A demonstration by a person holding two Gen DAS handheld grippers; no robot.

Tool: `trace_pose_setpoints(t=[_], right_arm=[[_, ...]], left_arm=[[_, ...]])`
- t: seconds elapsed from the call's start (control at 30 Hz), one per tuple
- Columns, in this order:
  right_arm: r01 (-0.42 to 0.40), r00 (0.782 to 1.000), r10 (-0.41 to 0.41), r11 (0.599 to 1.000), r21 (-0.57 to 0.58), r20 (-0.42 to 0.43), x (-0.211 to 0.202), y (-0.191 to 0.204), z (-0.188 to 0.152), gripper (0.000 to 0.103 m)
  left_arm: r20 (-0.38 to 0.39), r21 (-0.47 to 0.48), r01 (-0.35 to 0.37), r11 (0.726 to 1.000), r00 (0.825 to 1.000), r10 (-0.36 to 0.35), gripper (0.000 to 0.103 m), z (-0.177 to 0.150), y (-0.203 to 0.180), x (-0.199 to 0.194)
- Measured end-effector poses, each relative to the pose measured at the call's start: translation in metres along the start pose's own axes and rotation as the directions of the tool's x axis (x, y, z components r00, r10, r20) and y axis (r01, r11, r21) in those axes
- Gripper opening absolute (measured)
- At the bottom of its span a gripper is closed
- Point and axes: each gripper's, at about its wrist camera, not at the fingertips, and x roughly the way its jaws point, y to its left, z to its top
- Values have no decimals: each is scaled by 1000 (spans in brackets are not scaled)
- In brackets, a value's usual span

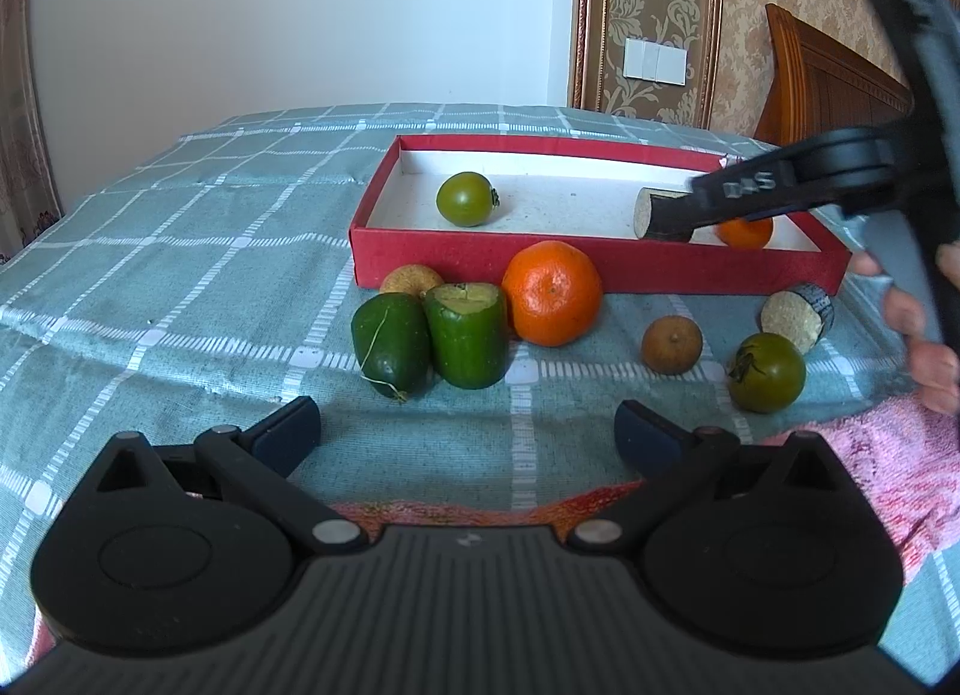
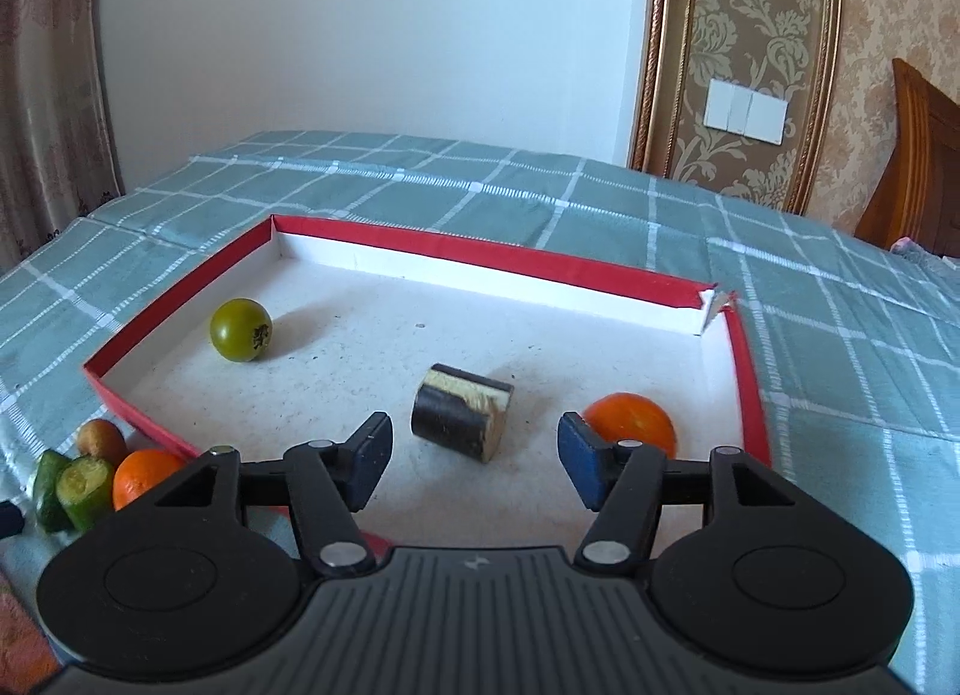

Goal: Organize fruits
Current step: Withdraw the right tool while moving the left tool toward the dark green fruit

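dark cut cylinder [image 2: 462,421] on its side, axis seemingly diagonal

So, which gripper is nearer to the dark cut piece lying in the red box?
Right. The right gripper hangs just over the dark cut piece, open. The left gripper waits outside the red box, behind the loose fruits.

The box [image 2: 420,263] lies on the bed [image 1: 180,251]. In it, a tomato [image 2: 240,330] sits far left, a cut chunk [image 2: 462,412] mid-floor, an orange [image 2: 630,422] right. Before the box, left to right: two gourd pieces [image 1: 429,338], a second orange [image 1: 552,293], a longan [image 1: 672,345], another tomato [image 1: 767,372].
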Motion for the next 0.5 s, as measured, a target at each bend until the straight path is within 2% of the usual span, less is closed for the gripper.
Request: trace_pose_setpoints(t=[0.13, 0.23, 0.37, 0.5], right_arm=[[10, 999, -11, 999, 31, 30, -28, -12, -16, 62], [43, 996, -46, 998, 45, 70, -49, -24, -35, 73], [83, 988, -90, 994, 65, 122, -67, -41, -58, 73], [76, 989, -92, 988, 135, 118, -66, -54, -68, 73]], left_arm=[[4, -7, -13, 1000, 1000, 13, 103, 0, 2, -1], [20, 14, -58, 998, 998, 57, 103, 1, 6, -4], [37, 20, -100, 995, 994, 99, 103, 10, 17, -4], [25, 15, -77, 997, 997, 76, 100, 18, 26, 1]])
